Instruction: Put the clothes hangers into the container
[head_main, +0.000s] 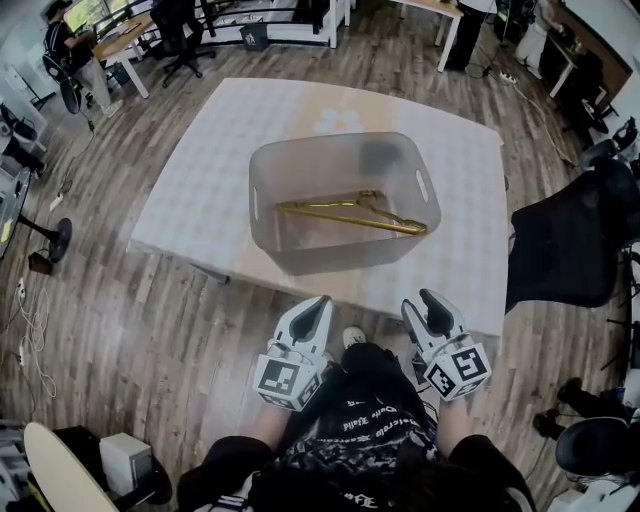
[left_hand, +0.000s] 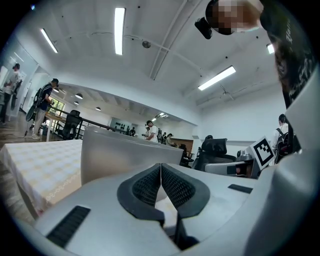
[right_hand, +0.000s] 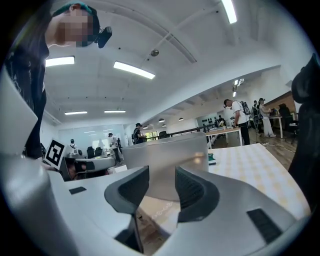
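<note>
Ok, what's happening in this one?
A person stands at the near edge of the table with tongs in each hand, both held short of the table and holding nothing. The left tongs are shut, and the right tongs are open. The translucent grey container sits on the table with gold clothes hangers lying inside. No hanger shows outside it, so the job looks finished or paused.

**One hanger lying in the container**

A gold-coloured clothes hanger is seen laid flat across the bottom of a translucent grey container. The container is set upright, ahead of the left gripper and right gripper, apart from both.
</note>
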